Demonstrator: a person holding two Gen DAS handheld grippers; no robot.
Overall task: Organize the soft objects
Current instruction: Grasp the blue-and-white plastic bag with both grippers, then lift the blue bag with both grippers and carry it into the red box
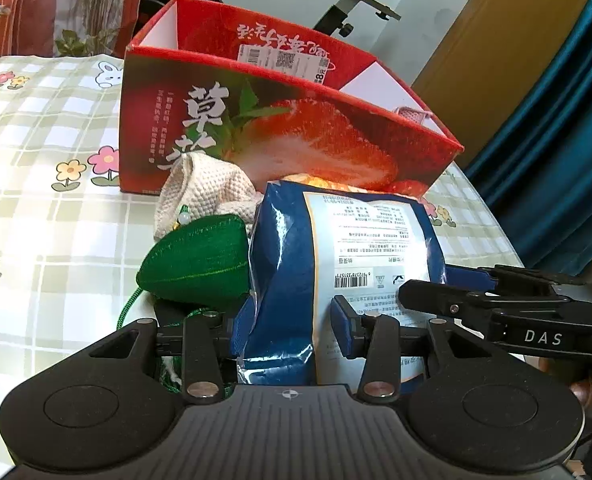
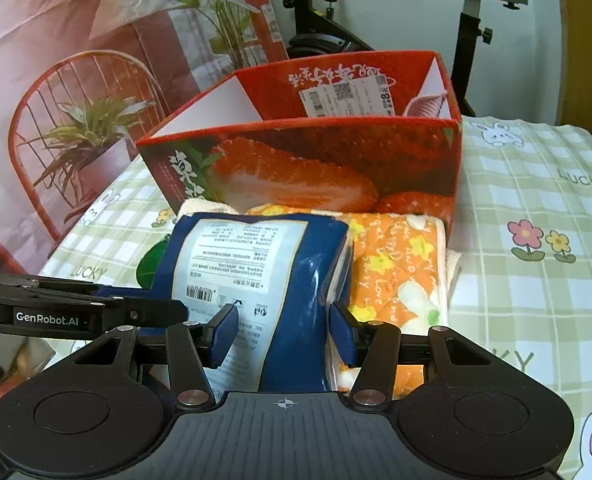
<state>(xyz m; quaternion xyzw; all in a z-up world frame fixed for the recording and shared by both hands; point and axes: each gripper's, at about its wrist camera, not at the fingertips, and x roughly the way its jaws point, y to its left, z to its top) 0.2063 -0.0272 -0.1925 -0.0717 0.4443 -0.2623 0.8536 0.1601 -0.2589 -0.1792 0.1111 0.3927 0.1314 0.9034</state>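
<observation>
Both grippers, left (image 1: 292, 320) and right (image 2: 284, 330), are clamped on the blue bag (image 2: 280, 272), held just before the box (image 2: 316, 160); towels and green pouch (image 1: 200, 264) are left unsorted.

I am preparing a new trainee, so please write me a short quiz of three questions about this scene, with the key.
1. True or false: the red box stands behind the blue bag.
2. What sits between the fingers of both the left gripper and the right gripper? A) a glass bottle B) the blue bag C) a metal spoon
3. Fill in: the stuffed item beside the blue bag, in the left wrist view, is ____ in colour.
Key: 1 true; 2 B; 3 green.
</observation>
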